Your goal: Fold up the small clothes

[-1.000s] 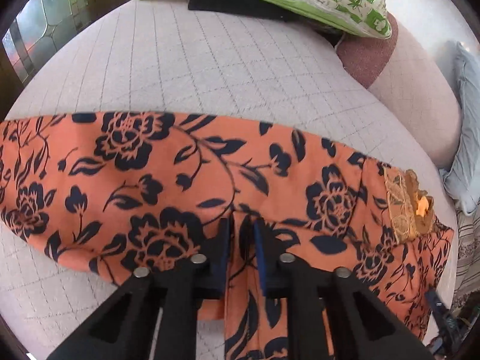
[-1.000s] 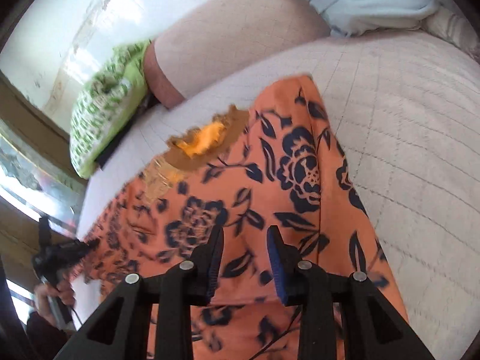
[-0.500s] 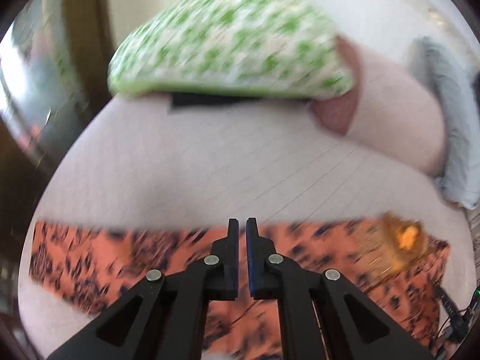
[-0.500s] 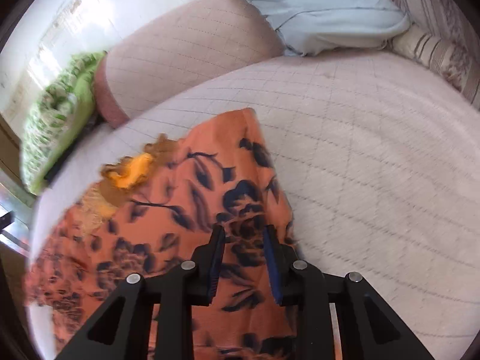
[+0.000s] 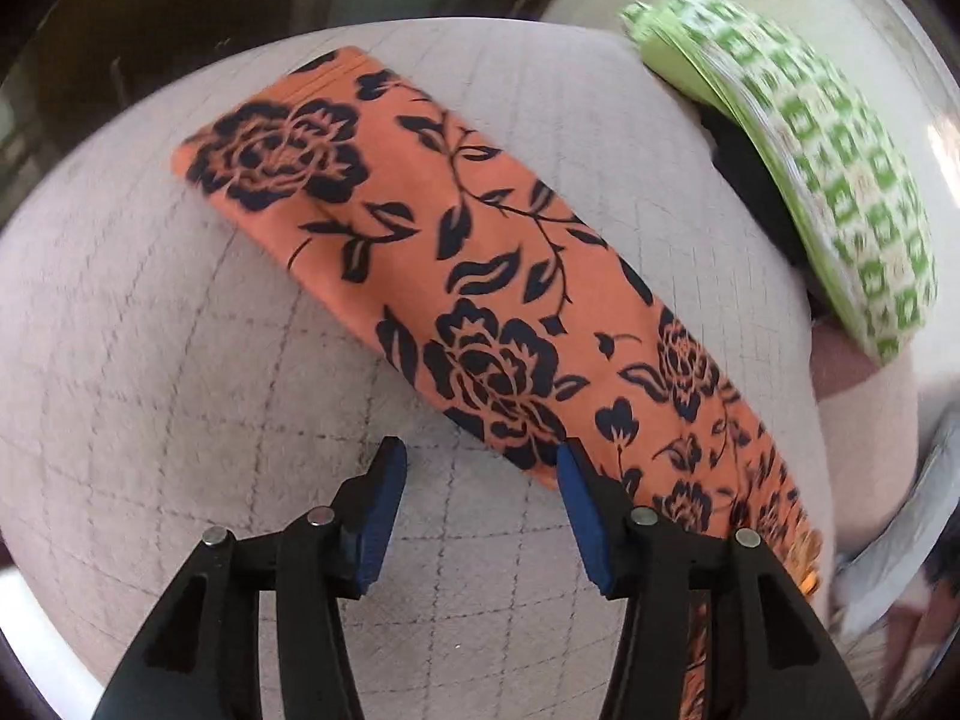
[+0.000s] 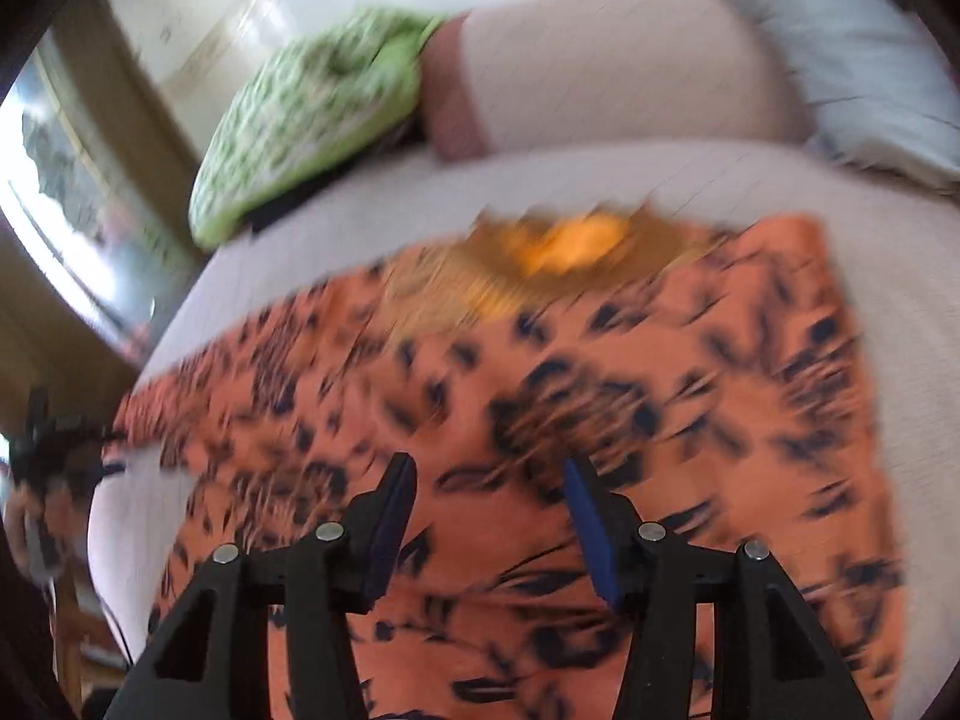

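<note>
An orange garment with a black flower print [image 5: 456, 276] lies folded into a long strip across the quilted bed cover [image 5: 150, 372]. My left gripper [image 5: 480, 462] hovers at the strip's near edge, its jaws opening with only bare cover between them. In the right wrist view the same garment [image 6: 690, 396] is blurred, with a gold embroidered patch [image 6: 558, 252] at its far edge. My right gripper [image 6: 489, 477] hangs over the cloth, jaws opening, nothing pinched between the blue pads.
A green patterned pillow [image 5: 828, 180] lies at the bed's far side, over something dark. A beige bolster [image 6: 612, 72] and a pale blue pillow [image 6: 852, 54] sit behind. The other gripper and a hand [image 6: 42, 480] show at the left edge.
Both grippers let go of the cloth and their jaws went from nearly shut to apart. The left view swung round, so the strip now runs diagonally. The right view swung sideways over the garment.
</note>
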A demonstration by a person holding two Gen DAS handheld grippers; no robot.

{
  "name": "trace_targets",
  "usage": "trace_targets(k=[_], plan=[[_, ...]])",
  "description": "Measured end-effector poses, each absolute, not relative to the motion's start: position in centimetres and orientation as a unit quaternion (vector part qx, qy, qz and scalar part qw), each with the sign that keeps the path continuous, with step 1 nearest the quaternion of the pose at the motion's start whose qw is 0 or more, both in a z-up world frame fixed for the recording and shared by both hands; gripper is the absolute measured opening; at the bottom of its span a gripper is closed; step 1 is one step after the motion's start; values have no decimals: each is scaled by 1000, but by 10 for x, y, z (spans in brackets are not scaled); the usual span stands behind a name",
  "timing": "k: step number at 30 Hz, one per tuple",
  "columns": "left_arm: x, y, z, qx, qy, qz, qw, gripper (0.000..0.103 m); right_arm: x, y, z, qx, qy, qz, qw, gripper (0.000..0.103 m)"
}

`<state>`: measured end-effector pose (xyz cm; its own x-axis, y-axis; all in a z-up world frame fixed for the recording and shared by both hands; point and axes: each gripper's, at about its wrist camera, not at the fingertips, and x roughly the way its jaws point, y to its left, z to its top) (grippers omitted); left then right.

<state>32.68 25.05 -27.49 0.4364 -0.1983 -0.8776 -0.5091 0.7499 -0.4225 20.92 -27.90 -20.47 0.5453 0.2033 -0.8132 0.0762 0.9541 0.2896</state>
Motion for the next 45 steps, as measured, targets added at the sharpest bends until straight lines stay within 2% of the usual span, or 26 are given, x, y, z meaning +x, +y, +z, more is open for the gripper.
trace_targets(k=[3, 5, 7, 11, 12, 13, 17, 20, 27, 31, 37, 38, 39, 40, 41, 42, 44, 45], plan=[[325, 261, -273, -372, 505, 94, 773, 52, 215, -279, -213, 132, 478, 26, 868, 54], [327, 267, -277, -414, 491, 84, 762, 44, 216, -281, -212, 131, 480, 26, 867, 54], [327, 273, -278, -440, 483, 87, 752, 42, 220, -279, -213, 125, 477, 24, 869, 55], [339, 292, -281, -479, 450, 94, 747, 30, 212, -271, -210, 88, 471, 19, 878, 55], [341, 293, -280, -475, 448, 96, 751, 16, 213, -269, -210, 83, 468, 18, 879, 55], [344, 293, -280, -467, 449, 101, 755, 11, 215, -274, -211, 81, 467, 19, 880, 55], [350, 275, -268, -419, 431, 97, 793, 8, 211, -283, -203, 94, 455, 15, 885, 54], [352, 251, -236, -363, 414, 75, 831, 7, 207, -297, -195, 113, 439, -7, 892, 54], [353, 151, -139, -240, 397, -38, 885, 6, 196, -356, -182, 199, 408, -73, 888, 54], [341, 57, -90, -157, 392, -115, 899, 6, 189, -389, -176, 256, 393, -98, 878, 54], [308, -108, -74, -26, 411, -234, 881, 7, 174, -430, -162, 307, 358, -124, 873, 54], [304, -132, -79, -2, 419, -252, 872, 9, 169, -437, -160, 318, 351, -127, 872, 55], [295, -170, -90, 47, 441, -288, 849, 26, 165, -446, -159, 330, 345, -133, 869, 55], [286, -195, -100, 88, 459, -308, 829, 51, 162, -452, -158, 337, 343, -138, 866, 55], [275, -216, -111, 134, 469, -316, 814, 60, 160, -458, -159, 343, 343, -144, 862, 55], [267, -231, -121, 188, 464, -312, 808, 67, 159, -465, -160, 349, 343, -150, 859, 55], [252, -240, -135, 274, 422, -284, 816, 67, 156, -473, -160, 353, 343, -153, 857, 56], [252, -234, -136, 281, 413, -273, 822, 67, 156, -474, -160, 351, 344, -151, 858, 56]])
